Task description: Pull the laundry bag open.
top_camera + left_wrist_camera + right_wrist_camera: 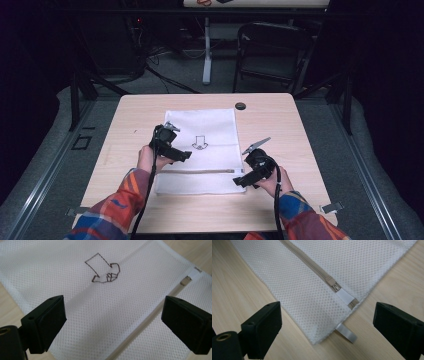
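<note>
Left gripper, jaws spread wide and holding nothing, hovers over the white mesh laundry bag, which lies flat on the wooden table. An outlined arrow is drawn on the fine-holed fabric just ahead of these jaws. Right gripper, equally wide and empty, sits above the bag's near right corner, where the beige zipper ends at its pull beside a small white tab.
</note>
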`<act>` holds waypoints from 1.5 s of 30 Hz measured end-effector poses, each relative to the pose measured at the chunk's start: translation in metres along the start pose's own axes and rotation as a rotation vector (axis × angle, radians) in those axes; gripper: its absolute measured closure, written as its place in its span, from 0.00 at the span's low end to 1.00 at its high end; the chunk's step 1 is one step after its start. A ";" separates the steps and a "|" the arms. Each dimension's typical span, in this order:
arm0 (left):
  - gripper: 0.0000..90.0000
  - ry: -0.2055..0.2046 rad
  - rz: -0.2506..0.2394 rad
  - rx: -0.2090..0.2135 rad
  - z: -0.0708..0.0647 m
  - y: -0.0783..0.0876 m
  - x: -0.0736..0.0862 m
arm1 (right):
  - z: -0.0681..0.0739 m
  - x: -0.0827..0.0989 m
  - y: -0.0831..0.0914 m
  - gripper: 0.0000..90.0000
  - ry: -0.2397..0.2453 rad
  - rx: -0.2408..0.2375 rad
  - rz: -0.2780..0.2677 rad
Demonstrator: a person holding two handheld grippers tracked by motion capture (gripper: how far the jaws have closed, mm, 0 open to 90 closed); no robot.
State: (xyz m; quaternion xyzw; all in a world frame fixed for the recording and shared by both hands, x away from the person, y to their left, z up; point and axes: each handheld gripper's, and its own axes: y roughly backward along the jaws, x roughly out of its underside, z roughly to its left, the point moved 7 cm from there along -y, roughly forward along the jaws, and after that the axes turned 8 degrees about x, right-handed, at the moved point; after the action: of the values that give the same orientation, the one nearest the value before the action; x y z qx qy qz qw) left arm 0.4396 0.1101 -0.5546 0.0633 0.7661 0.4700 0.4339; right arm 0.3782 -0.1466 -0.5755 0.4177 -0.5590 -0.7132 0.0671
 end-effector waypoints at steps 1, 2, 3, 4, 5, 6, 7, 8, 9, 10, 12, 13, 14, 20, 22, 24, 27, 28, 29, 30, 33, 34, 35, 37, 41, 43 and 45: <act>0.06 0.003 0.001 0.006 -0.001 -0.001 0.003 | -0.001 0.001 0.000 0.10 -0.001 -0.004 -0.002; 0.06 -0.003 0.009 0.004 -0.002 -0.001 0.006 | -0.004 0.001 0.001 0.10 0.003 0.006 0.002; 0.06 -0.006 0.016 0.003 -0.003 -0.002 0.008 | -0.004 0.001 0.000 0.10 -0.011 0.008 -0.007; 0.06 -0.009 0.022 0.006 -0.004 -0.002 0.009 | -0.004 0.001 0.000 0.11 -0.007 0.008 -0.004; 0.06 -0.009 0.021 0.008 -0.005 -0.002 0.010 | -0.004 0.001 0.000 0.12 -0.006 0.011 -0.002; 0.05 -0.005 0.020 0.014 -0.007 -0.003 0.011 | -0.004 0.000 0.000 0.13 -0.006 0.016 -0.003; 0.05 -0.010 0.021 0.013 -0.009 -0.004 0.012 | -0.005 0.000 0.001 0.14 0.002 0.012 -0.005; 0.05 -0.015 0.025 0.015 -0.011 -0.005 0.012 | -0.005 -0.001 0.001 0.15 -0.002 0.020 -0.010; 0.05 -0.020 0.023 0.020 -0.014 -0.006 0.011 | -0.006 -0.001 0.001 0.16 -0.004 0.033 -0.013; 0.06 -0.026 0.016 0.020 -0.016 -0.007 0.010 | -0.008 0.000 0.000 0.17 -0.003 0.033 -0.013; 0.07 -0.044 0.008 0.021 -0.021 -0.009 0.008 | -0.011 0.000 -0.001 0.21 -0.015 0.047 -0.017; 0.07 -0.046 0.005 0.025 -0.024 -0.011 0.007 | -0.012 -0.001 -0.002 0.23 -0.023 0.045 -0.023; 0.08 -0.052 0.005 0.036 -0.026 -0.013 0.007 | -0.014 -0.001 -0.002 0.26 -0.022 0.052 -0.025; 0.12 -0.101 0.012 0.058 -0.036 -0.029 0.002 | -0.018 -0.003 -0.007 0.43 -0.025 0.064 -0.038; 0.14 -0.128 0.010 0.076 -0.042 -0.033 0.000 | -0.018 -0.003 -0.009 0.50 -0.023 0.066 -0.033; 0.16 -0.138 0.000 0.090 -0.046 -0.038 -0.002 | -0.017 -0.004 -0.011 0.56 -0.031 0.056 -0.034; 0.17 -0.159 0.000 0.112 -0.052 -0.045 -0.005 | -0.017 -0.004 -0.014 0.66 -0.025 0.056 -0.026; 0.18 -0.162 0.000 0.123 -0.055 -0.047 -0.006 | -0.017 -0.005 -0.015 0.70 -0.030 0.058 -0.035; 0.18 -0.167 0.002 0.129 -0.057 -0.051 -0.007 | -0.017 -0.005 -0.015 0.73 -0.021 0.062 -0.024; 0.19 -0.173 0.004 0.132 -0.059 -0.053 -0.008 | -0.017 -0.006 -0.017 0.77 -0.027 0.059 -0.027; 0.22 -0.187 0.004 0.154 -0.065 -0.061 -0.010 | -0.016 -0.005 -0.021 0.85 -0.024 0.052 -0.017; 0.24 -0.194 0.006 0.168 -0.067 -0.064 -0.011 | -0.015 -0.005 -0.022 0.87 -0.023 0.042 -0.011; 0.27 -0.198 0.006 0.175 -0.070 -0.068 -0.012 | -0.016 -0.005 -0.023 0.89 -0.020 0.047 -0.011; 0.33 -0.210 0.009 0.199 -0.075 -0.073 -0.013 | -0.016 -0.005 -0.024 0.93 -0.014 0.047 -0.004; 0.45 -0.236 0.003 0.230 -0.085 -0.086 -0.015 | -0.017 -0.005 -0.028 0.98 -0.016 0.050 -0.004; 0.49 -0.254 0.016 0.242 -0.090 -0.092 -0.015 | -0.018 -0.005 -0.029 1.00 -0.018 0.050 -0.006; 0.54 -0.276 0.026 0.247 -0.094 -0.097 -0.015 | -0.019 -0.004 -0.030 1.00 -0.020 0.053 -0.007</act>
State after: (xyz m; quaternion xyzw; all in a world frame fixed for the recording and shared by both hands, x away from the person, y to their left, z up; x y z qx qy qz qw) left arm 0.4114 -0.0134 -0.6038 0.1899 0.7504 0.3648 0.5175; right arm 0.4049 -0.1476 -0.5991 0.4141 -0.5769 -0.7025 0.0476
